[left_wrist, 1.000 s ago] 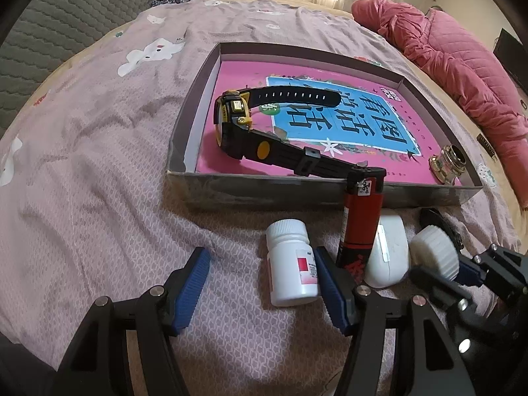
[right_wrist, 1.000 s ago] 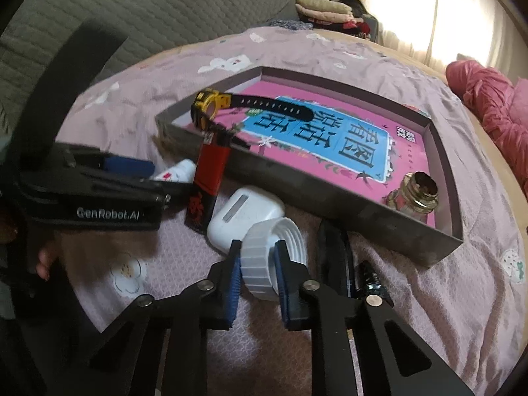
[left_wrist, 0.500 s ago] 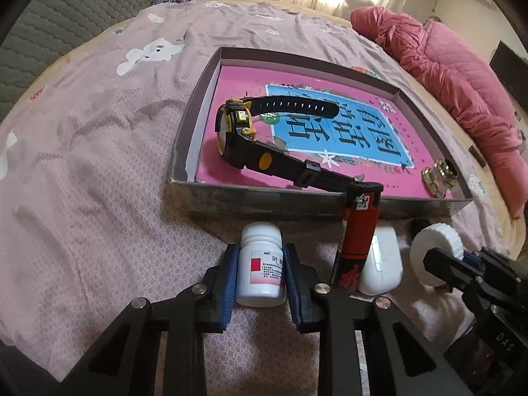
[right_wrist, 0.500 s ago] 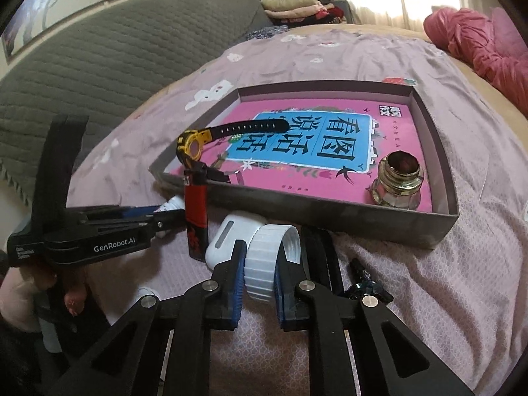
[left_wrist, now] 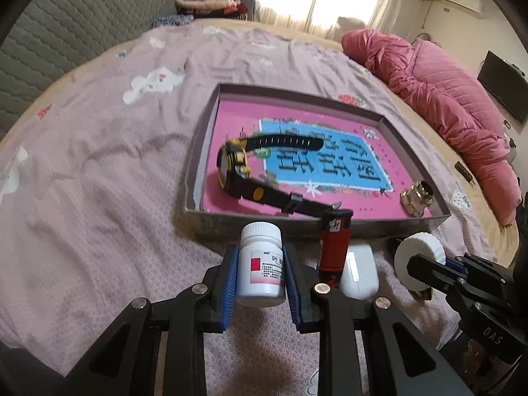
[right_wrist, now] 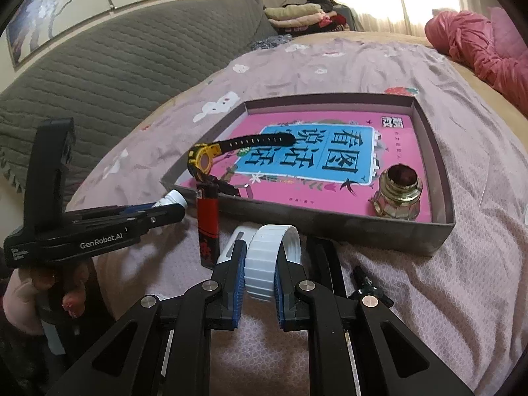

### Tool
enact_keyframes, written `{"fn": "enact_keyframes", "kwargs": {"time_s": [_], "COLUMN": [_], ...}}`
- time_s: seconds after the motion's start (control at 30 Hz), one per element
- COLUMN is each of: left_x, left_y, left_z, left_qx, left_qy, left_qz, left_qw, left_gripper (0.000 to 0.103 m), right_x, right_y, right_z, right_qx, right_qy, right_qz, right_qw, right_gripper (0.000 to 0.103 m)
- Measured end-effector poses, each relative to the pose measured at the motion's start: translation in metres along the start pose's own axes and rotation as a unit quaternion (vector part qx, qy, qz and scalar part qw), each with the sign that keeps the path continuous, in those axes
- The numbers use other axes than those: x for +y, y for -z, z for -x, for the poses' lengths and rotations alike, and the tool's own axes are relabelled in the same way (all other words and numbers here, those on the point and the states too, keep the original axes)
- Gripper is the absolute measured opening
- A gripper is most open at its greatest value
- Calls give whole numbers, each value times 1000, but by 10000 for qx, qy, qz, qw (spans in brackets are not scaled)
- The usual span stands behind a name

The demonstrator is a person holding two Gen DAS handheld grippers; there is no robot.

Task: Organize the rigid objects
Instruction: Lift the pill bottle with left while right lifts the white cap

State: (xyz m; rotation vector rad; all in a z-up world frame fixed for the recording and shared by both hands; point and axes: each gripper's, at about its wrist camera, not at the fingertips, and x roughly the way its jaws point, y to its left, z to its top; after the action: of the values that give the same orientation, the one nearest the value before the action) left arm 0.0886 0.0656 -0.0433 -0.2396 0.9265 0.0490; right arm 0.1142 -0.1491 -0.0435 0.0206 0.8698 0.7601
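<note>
My left gripper [left_wrist: 260, 275] is shut on a white pill bottle [left_wrist: 261, 265] and holds it above the bed, just in front of the grey box [left_wrist: 237, 221]. My right gripper [right_wrist: 260, 272] is shut on a white ribbed lid [right_wrist: 264, 264], also raised in front of the box [right_wrist: 330, 222]. Inside the box, on a pink book [left_wrist: 333, 161], lie a black and yellow watch [left_wrist: 237, 171] and a brass fitting [left_wrist: 416, 198]. A red lighter [left_wrist: 334, 247] stands against the box's near wall beside a white case [left_wrist: 359, 274].
A black tool [right_wrist: 326, 264] and a small black bolt [right_wrist: 364, 282] lie on the pink bedsheet before the box. A pink quilt [left_wrist: 445, 99] lies at the right. A grey headboard [right_wrist: 115, 62] runs along the left.
My left gripper moved onto the pill bottle, shut on it and lifted it upright. My right gripper rose with the white lid.
</note>
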Motion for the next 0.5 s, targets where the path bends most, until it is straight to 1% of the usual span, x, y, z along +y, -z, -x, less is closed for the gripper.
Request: {"fn": "enact_keyframes", "kwargs": {"time_s": [0.27,0.5], "left_x": [-1,-6], "left_y": [-4,-3], "left_z": [13,17], "left_qx": [-352,-455], "left_qy": [66,84], "left_qz": [-49,-146], "left_qw": [9993,9988], "left_gripper": [27,27], "right_x": [1,-1], "right_y": [-4,-7], "right_z": [9,13], "right_qx": [-155,-224], "right_qy": [-95,-157], "right_qz": [-28,-106], "right_qw": [9998,9996], "right_gripper": [16,16]}}
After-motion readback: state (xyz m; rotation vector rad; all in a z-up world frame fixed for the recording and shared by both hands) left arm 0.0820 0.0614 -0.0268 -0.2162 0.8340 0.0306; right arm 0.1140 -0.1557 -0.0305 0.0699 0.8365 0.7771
